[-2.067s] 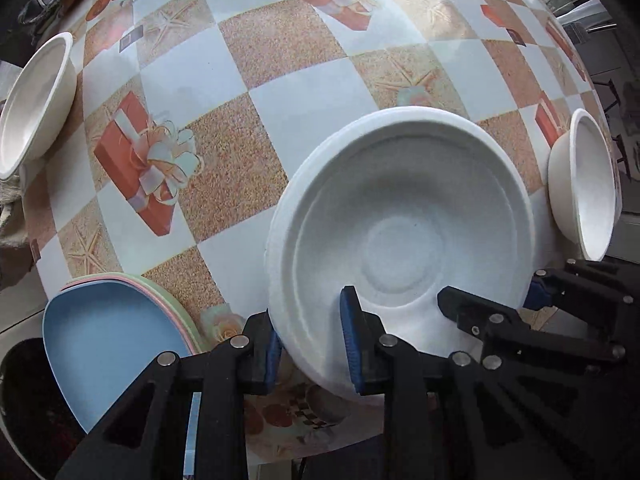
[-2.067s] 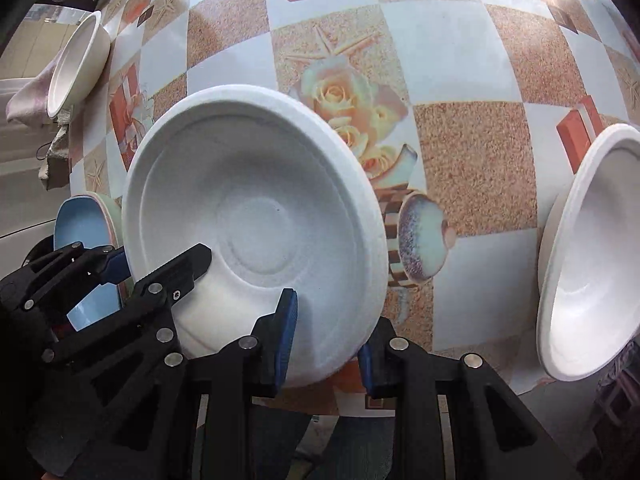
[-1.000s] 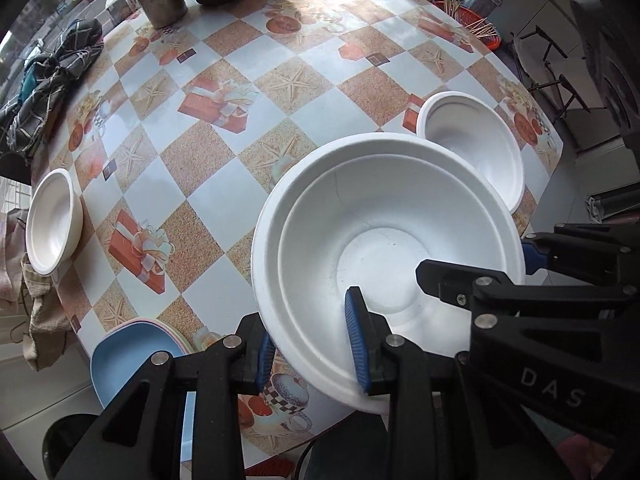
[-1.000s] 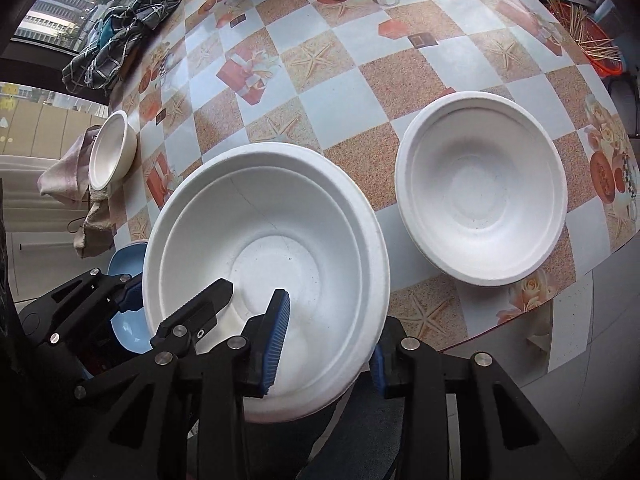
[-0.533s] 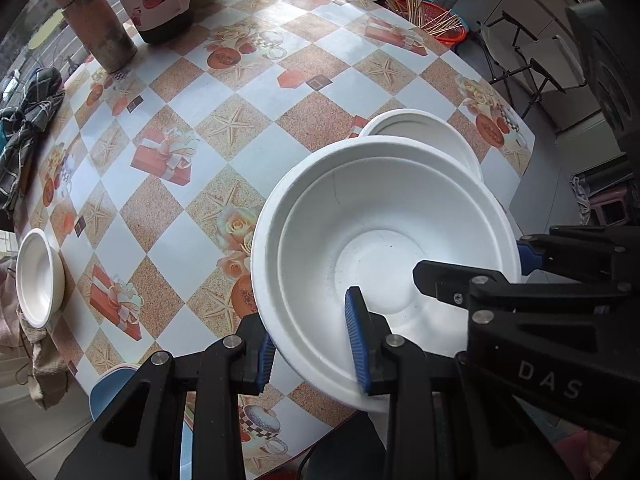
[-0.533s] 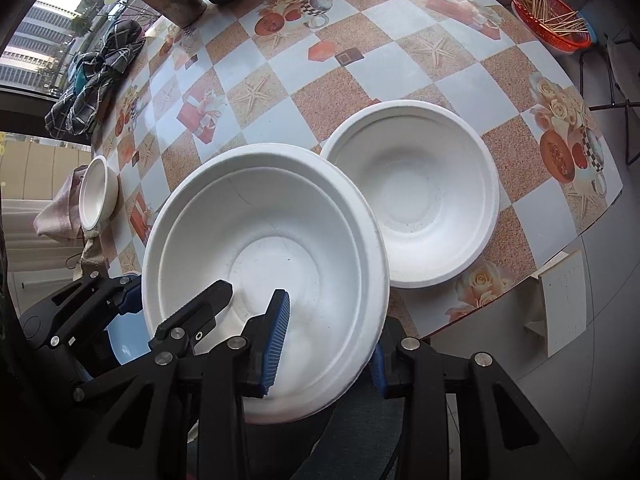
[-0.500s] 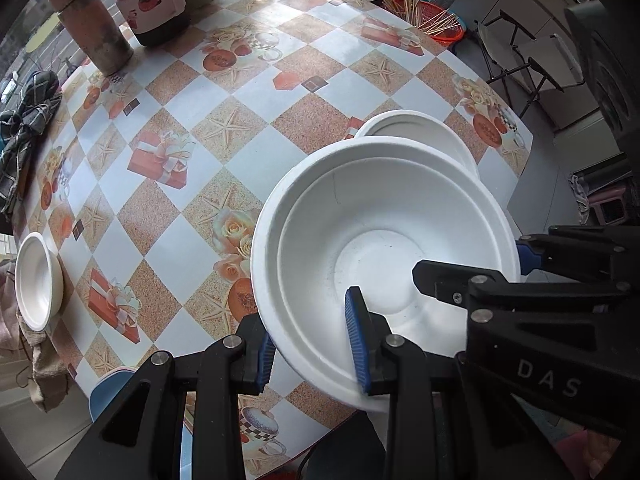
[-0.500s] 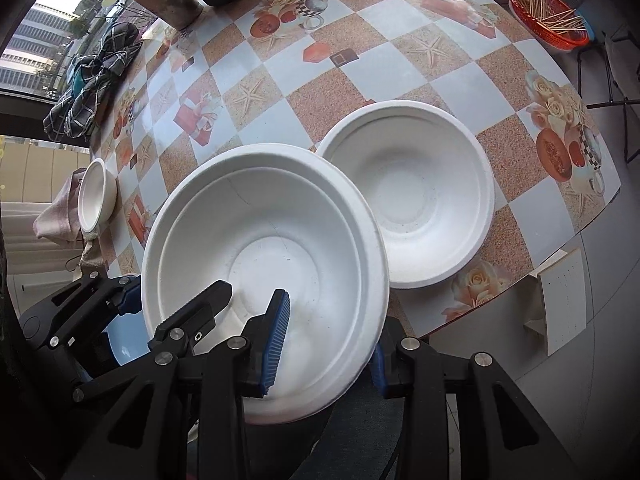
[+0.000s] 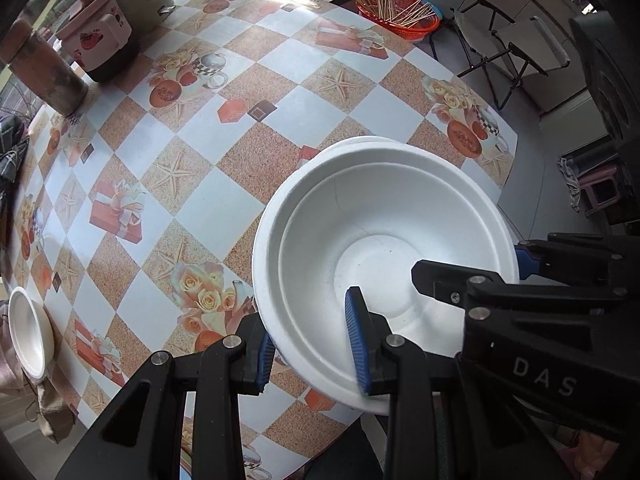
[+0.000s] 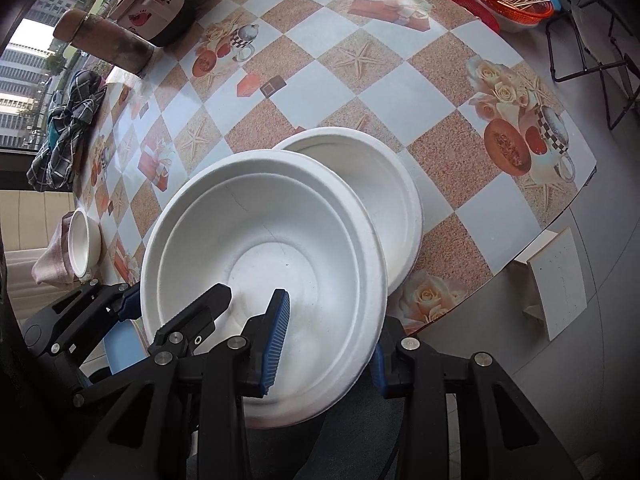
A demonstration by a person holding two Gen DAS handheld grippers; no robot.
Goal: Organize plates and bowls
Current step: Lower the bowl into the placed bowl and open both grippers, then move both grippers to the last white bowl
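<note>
Both grippers carried one large white bowl (image 10: 264, 256) between them, above the table (image 9: 256, 160). The left gripper (image 9: 312, 352) had its jaws pinching the bowl's near-left rim, one blue pad inside the wall and one outside; the right gripper (image 10: 324, 340) pinched the near-right rim the same way. The held bowl sat directly ahead of both sets of jaws, mouth up and tilted slightly toward the cameras. The relation that mattered was with the second white bowl (image 10: 376, 184) resting on the table: it lay beyond and to the right of the held one, partly hidden under its far rim, nearer the right gripper's side. Nesting would likely need a further shift forward and right before lowering. A small white bowl (image 9: 28, 332) sat far left of the jaws.
</note>
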